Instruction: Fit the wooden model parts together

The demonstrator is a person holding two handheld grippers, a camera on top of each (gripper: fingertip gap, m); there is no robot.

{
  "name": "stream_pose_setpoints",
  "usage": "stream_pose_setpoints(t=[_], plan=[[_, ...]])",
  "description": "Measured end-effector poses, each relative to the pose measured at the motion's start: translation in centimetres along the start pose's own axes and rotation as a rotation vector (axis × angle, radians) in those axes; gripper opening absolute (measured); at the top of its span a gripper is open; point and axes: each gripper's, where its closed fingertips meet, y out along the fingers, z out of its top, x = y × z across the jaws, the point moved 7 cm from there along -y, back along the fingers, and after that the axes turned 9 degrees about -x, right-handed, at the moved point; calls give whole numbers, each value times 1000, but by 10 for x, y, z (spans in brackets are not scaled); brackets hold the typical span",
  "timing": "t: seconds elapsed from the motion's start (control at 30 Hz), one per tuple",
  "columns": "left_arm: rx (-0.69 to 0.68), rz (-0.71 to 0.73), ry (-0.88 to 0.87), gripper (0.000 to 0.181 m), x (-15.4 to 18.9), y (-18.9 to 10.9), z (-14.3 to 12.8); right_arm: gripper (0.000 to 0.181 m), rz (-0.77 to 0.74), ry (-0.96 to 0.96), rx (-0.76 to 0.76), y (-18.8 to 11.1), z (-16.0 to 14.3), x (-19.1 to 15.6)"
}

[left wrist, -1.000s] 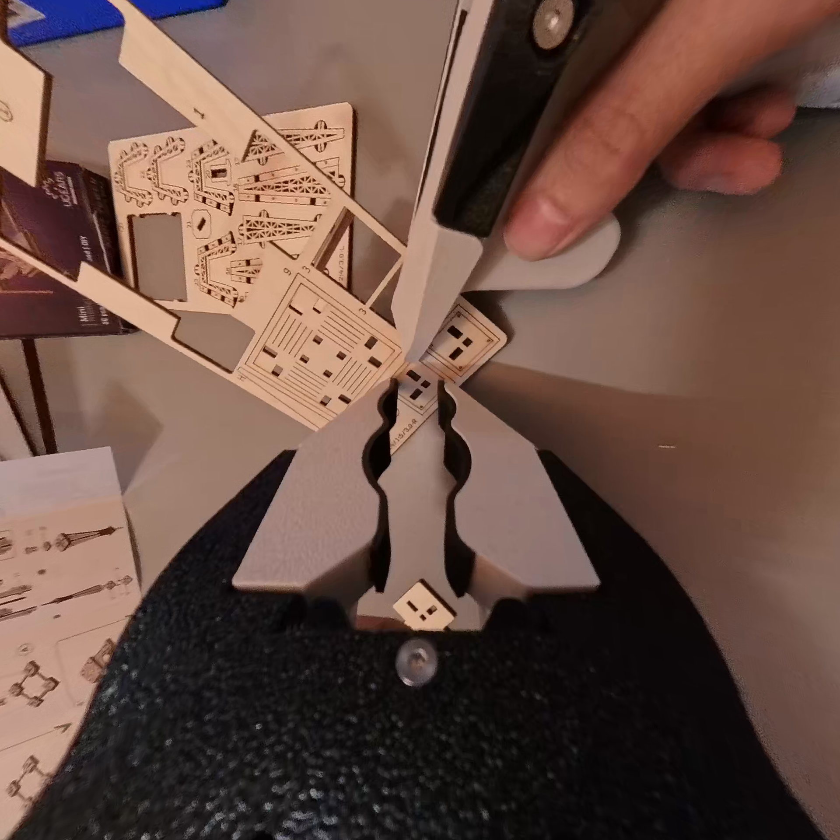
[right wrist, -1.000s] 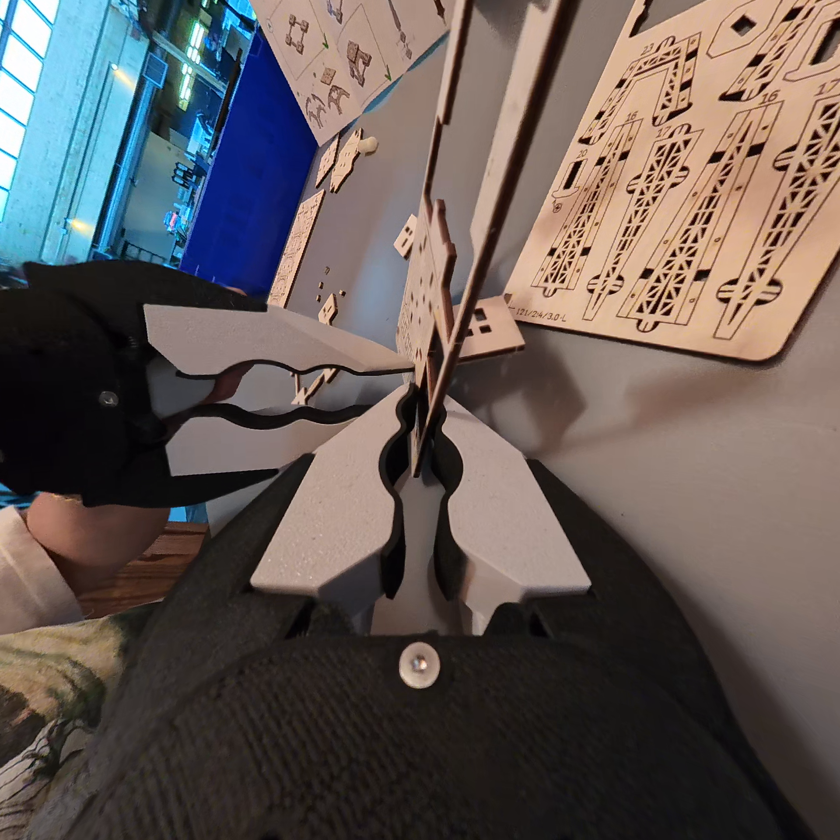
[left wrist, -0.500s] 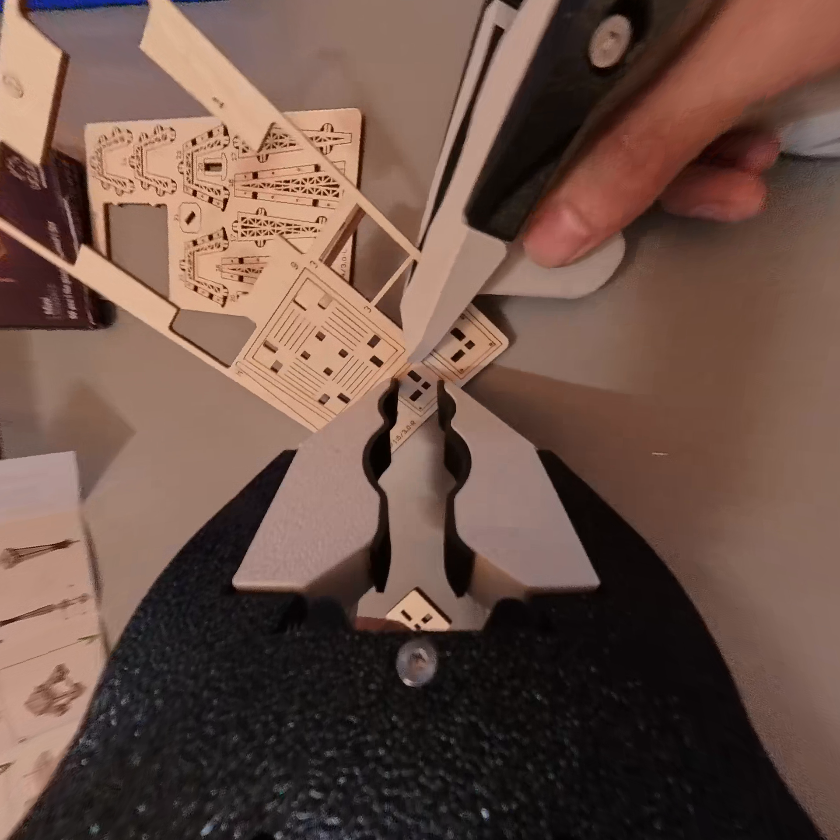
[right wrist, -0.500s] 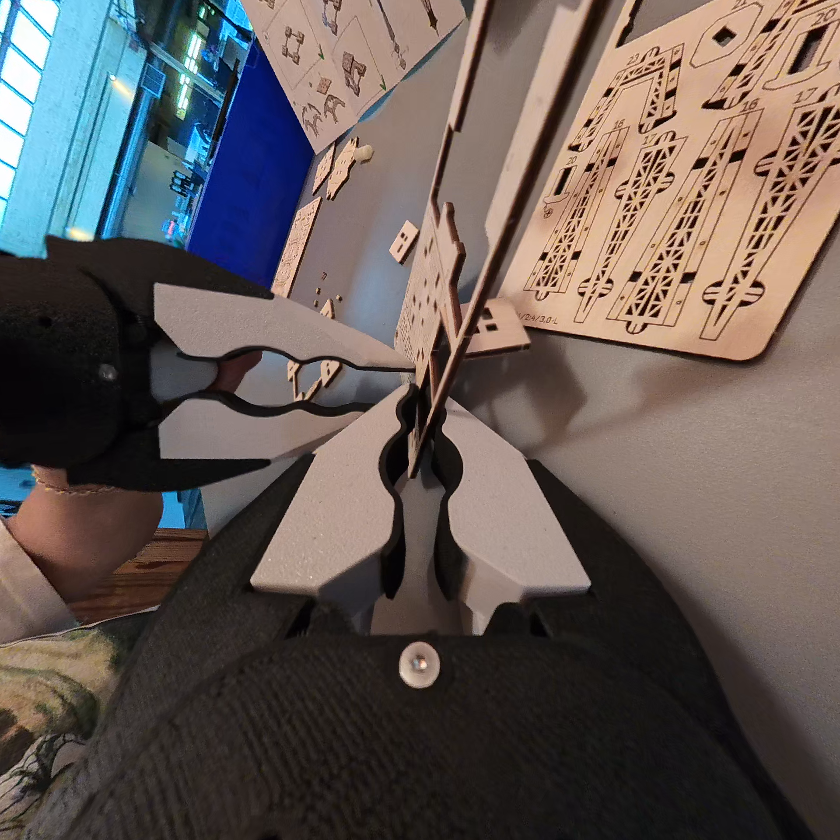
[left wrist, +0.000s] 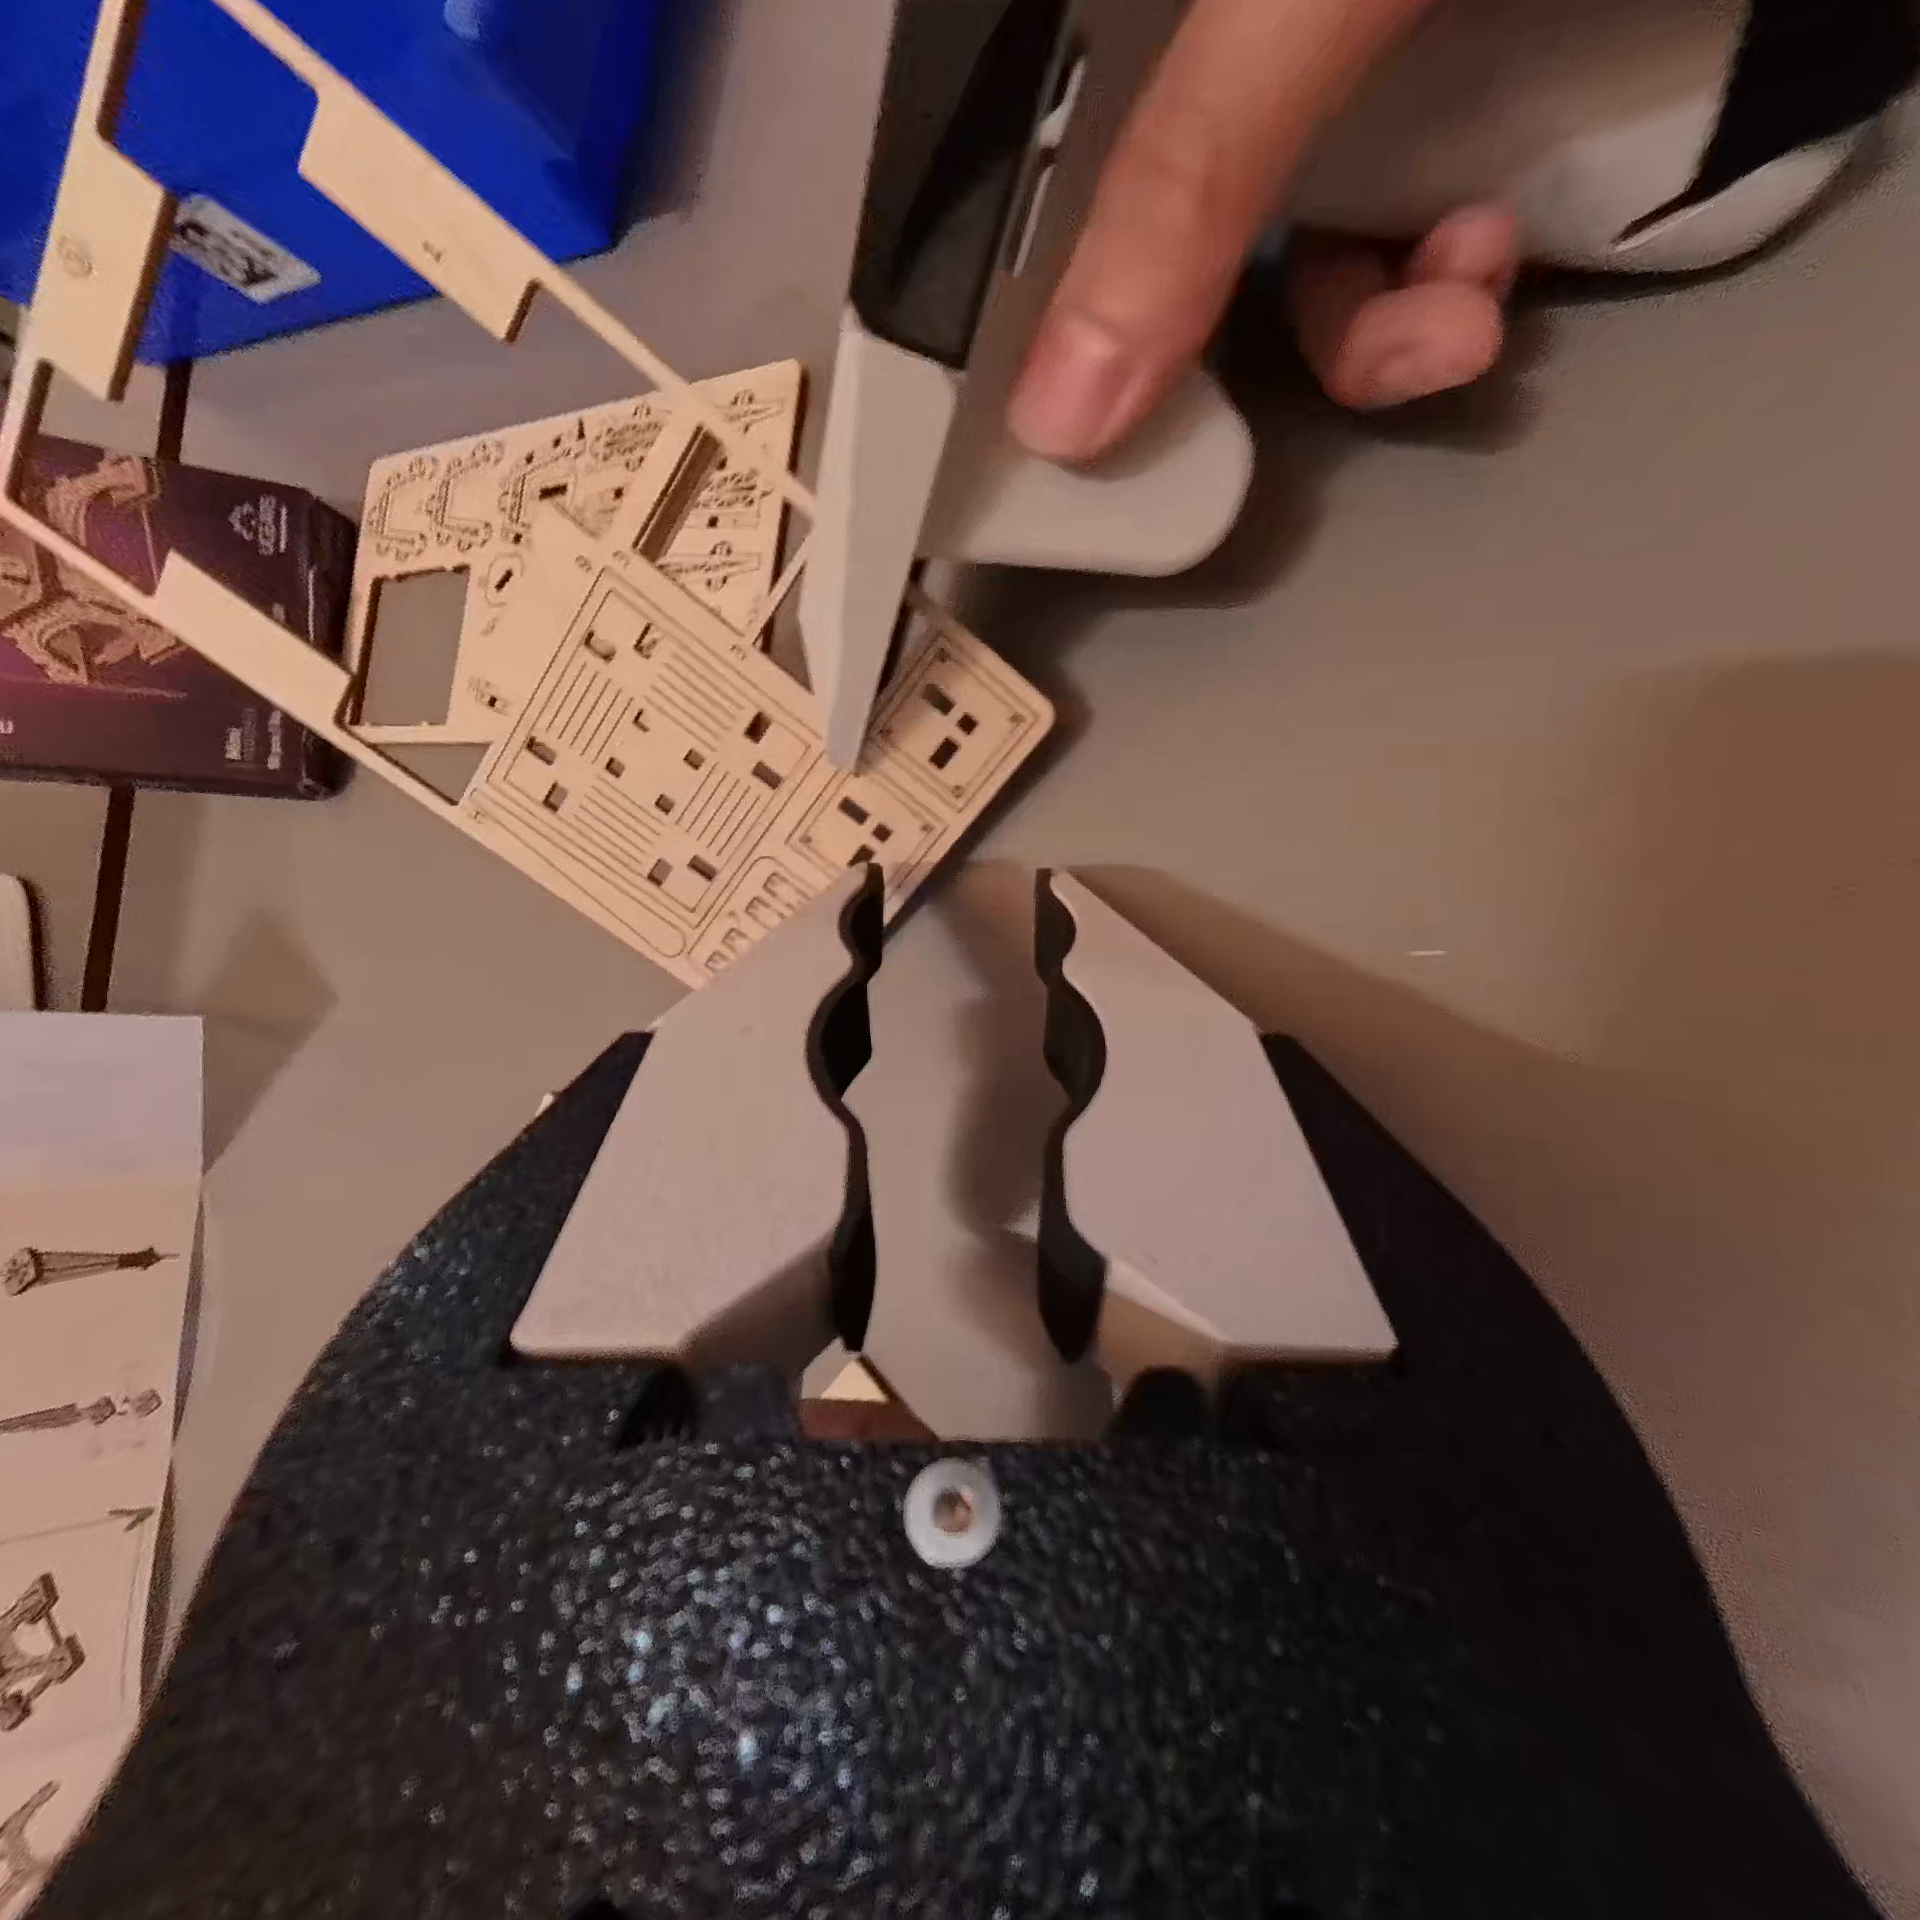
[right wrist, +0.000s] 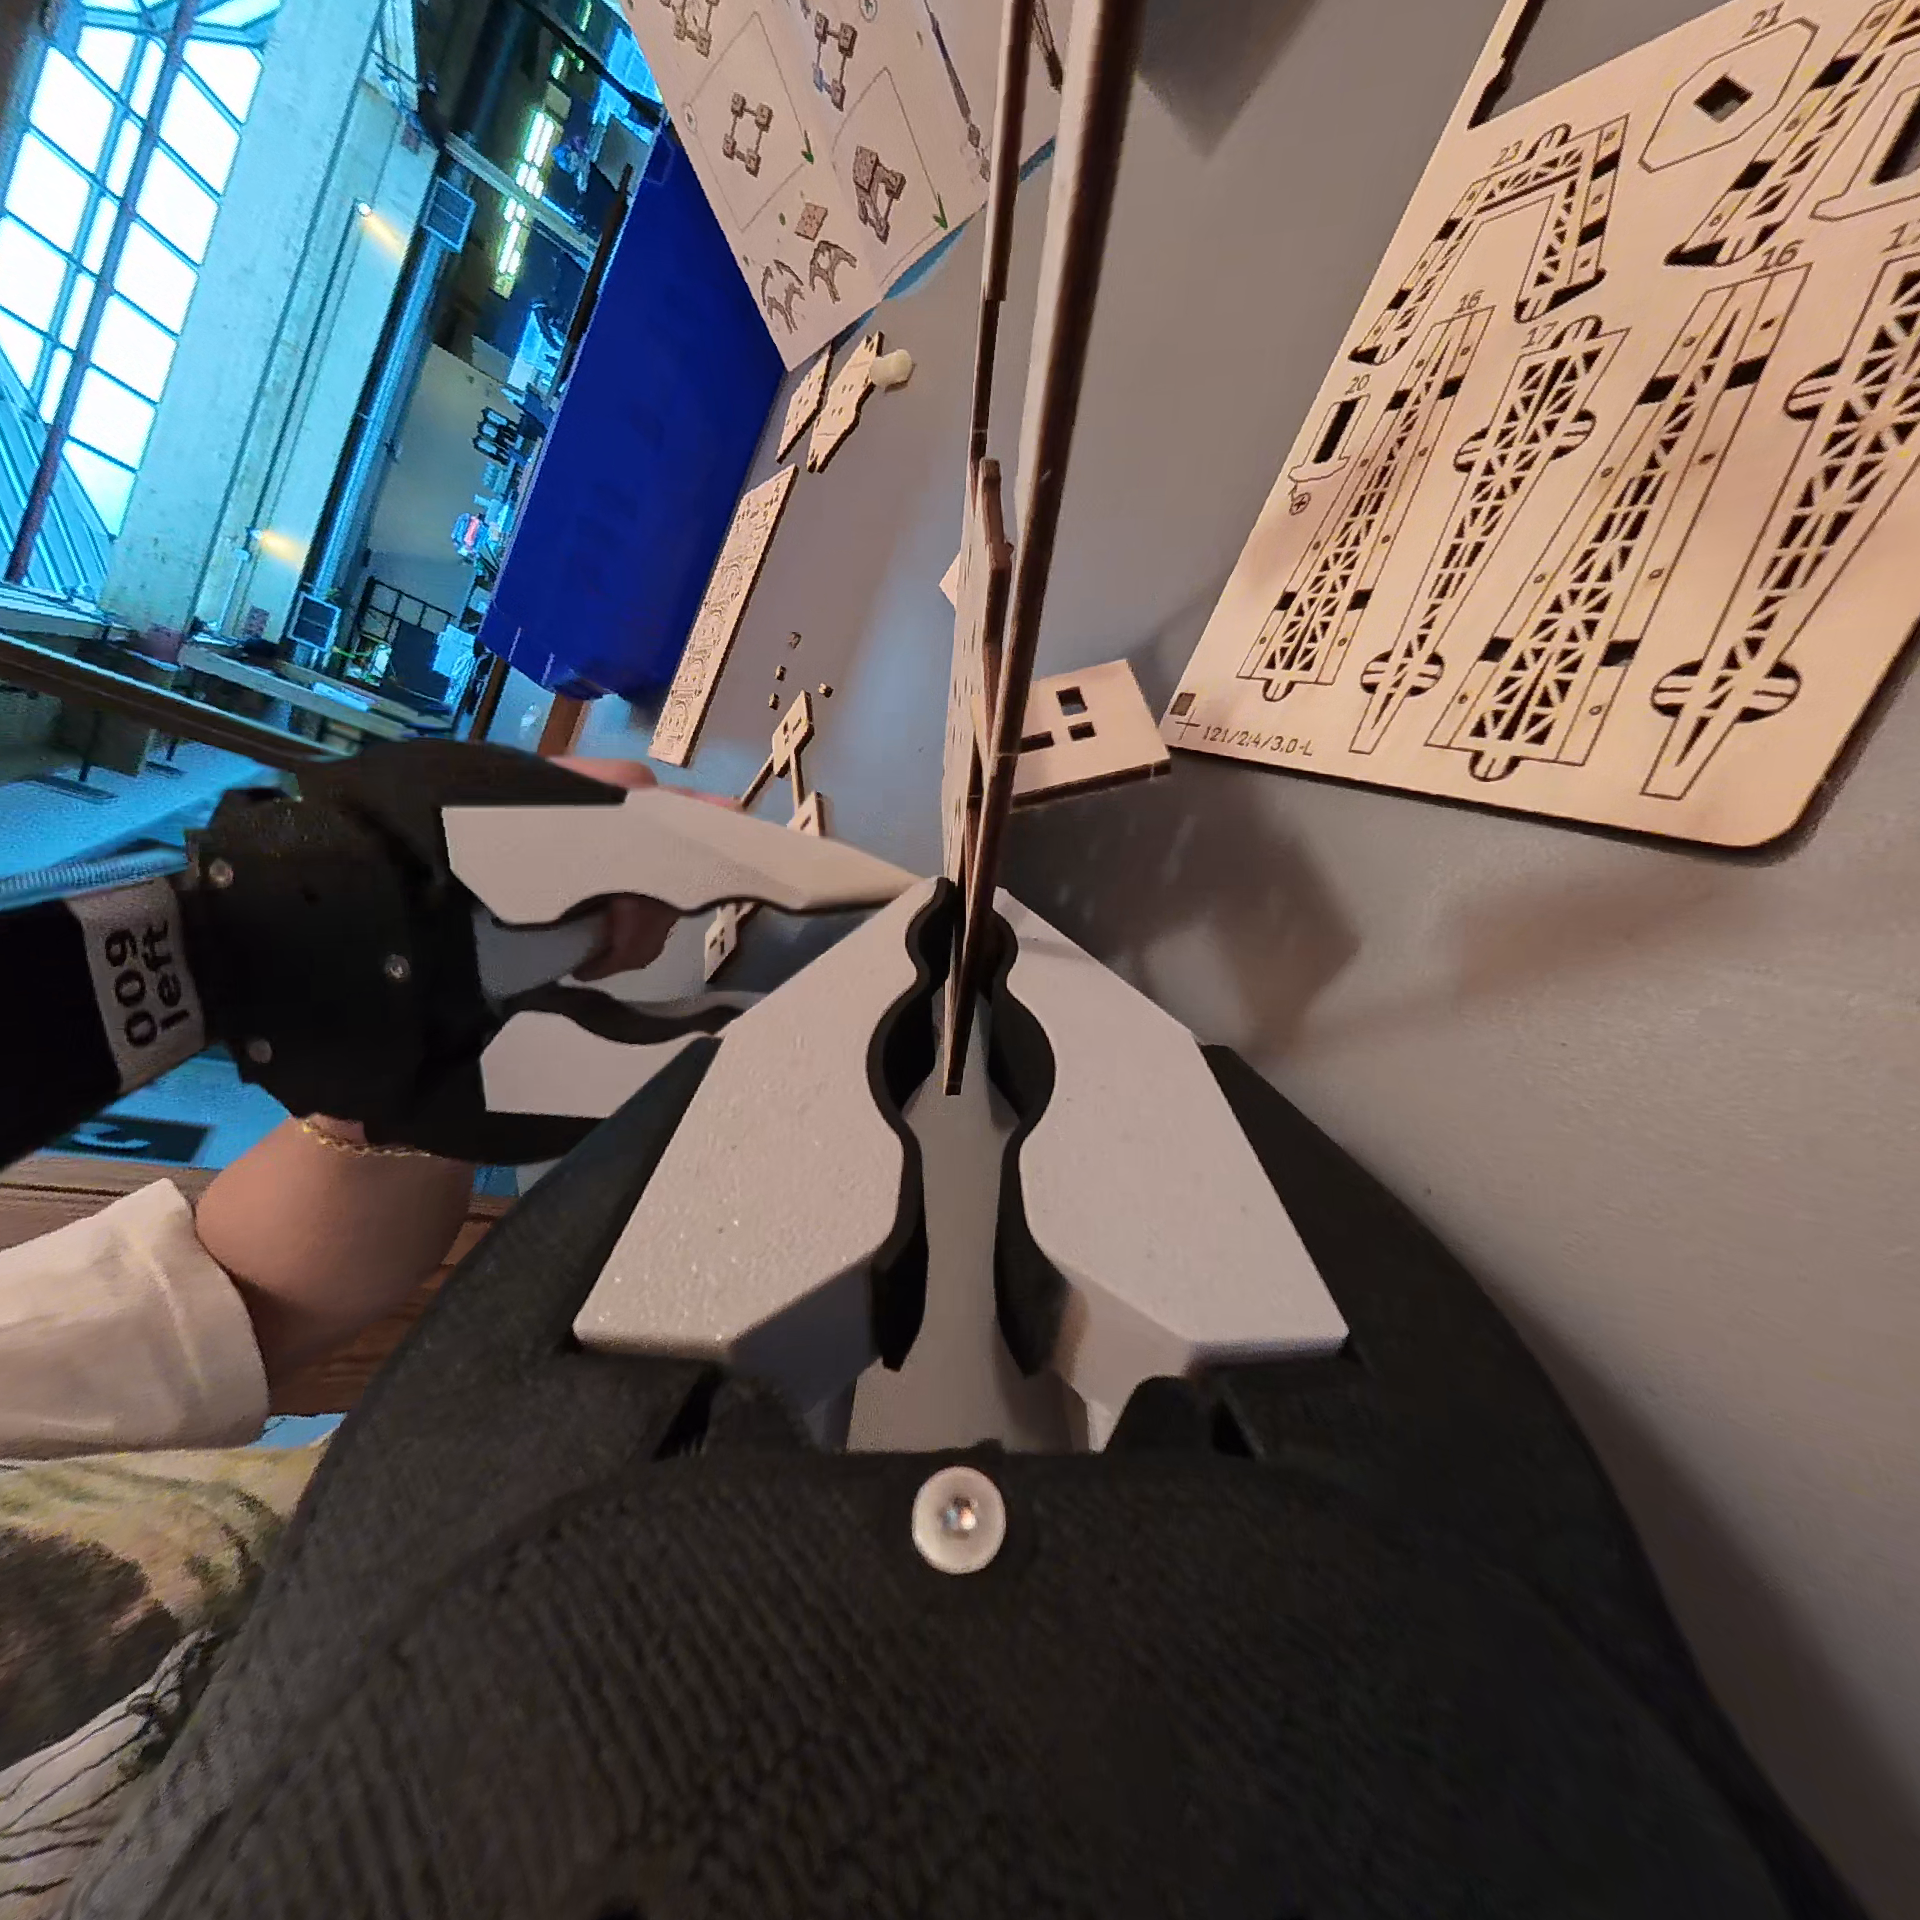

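Pale laser-cut plywood parts sheet (left wrist: 665, 758) now hangs off the grey counter (left wrist: 1507, 790), clamped edge-on in the right claw (right wrist: 971, 935) at 12 o'clock. Left claw (left wrist: 956, 894) has let go, fingers spread, empty. Handover looks done; parts still need popping out.

**Grey Fingers, Black Speckled Housings**

The left gripper (left wrist: 956, 914) and the right gripper (right wrist: 971, 914) each have matte grey wedge fingers with wavy black inner edges, set in a rough black shell with one silver screw. A white band with printed marks wraps the left gripper's handle. The person wears a white sleeve (right wrist: 114, 1340) and a thin gold wrist chain (right wrist: 364, 1148).
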Motion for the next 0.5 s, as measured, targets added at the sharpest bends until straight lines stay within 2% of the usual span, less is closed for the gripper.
stream_pose_setpoints(t=[0.1, 0.17, 0.5], plan=[[66, -8, 1, 33, 3, -4, 6, 1, 6, -2, -3, 0, 0, 0], [45, -2, 17, 35, 1, 0, 5, 1, 8, -2, -4, 1, 0, 0], [35, 9, 18, 27, -7, 5, 5, 1, 9, 0, -8, 1, 0, 0]])
